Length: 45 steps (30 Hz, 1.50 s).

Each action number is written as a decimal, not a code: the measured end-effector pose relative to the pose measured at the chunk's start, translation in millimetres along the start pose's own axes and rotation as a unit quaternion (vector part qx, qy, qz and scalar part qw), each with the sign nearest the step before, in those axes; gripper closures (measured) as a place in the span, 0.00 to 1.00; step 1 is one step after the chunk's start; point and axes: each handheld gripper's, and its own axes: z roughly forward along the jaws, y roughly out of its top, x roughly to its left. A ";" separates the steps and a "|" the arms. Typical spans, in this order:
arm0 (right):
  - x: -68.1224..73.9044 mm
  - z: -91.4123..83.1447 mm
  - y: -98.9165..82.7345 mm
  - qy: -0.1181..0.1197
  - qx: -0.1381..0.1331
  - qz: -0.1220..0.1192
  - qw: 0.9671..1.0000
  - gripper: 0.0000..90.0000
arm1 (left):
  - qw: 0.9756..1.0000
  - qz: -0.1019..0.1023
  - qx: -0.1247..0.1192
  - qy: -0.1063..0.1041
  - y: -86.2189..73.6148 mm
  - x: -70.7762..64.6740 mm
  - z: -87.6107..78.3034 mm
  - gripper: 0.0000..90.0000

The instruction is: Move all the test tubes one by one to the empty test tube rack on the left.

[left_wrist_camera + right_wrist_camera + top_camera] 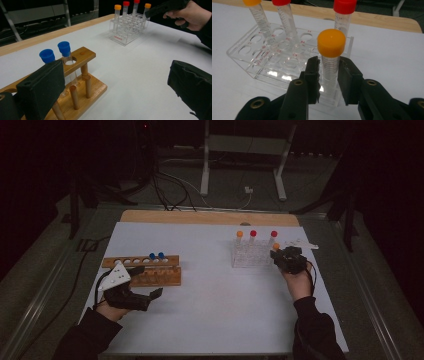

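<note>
Right gripper view: orange-capped tube upright btwn right gripper, pads clamped on it.

Orange-capped tube in black claw, clear rack (red lettering), blue-capped tubes.

The rack in the upper left of the right gripper view is clear, glossy plastic with red printed marks. The tube at the centre is transparent smooth plastic, and its orange cap looks matt. The second rack, at the lower left of the left gripper view, is varnished wood. The bench has a white, matt, paper-like cover over a wooden edge.
</note>
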 end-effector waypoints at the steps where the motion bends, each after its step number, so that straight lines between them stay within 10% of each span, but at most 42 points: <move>1: 0.2 0.6 0.4 -0.001 0.000 0.002 1.000 0.80 | 1.000 0.000 0.000 0.001 0.1 0.0 -0.1 0.02; 14: 5.4 0.1 2.2 -0.025 -0.004 -0.008 1.000 0.83 | 1.000 0.003 0.002 0.000 0.4 -0.2 -0.2 0.02; 33: 14.7 -50.2 28.0 -0.026 -0.077 -0.025 0.996 0.83 | 1.000 0.007 0.007 -0.010 1.9 -3.1 1.1 0.02; 45: 47.6 -67.4 29.8 0.039 -0.074 -0.060 0.995 0.83 | 1.000 0.009 0.010 -0.024 5.1 -8.4 3.1 0.02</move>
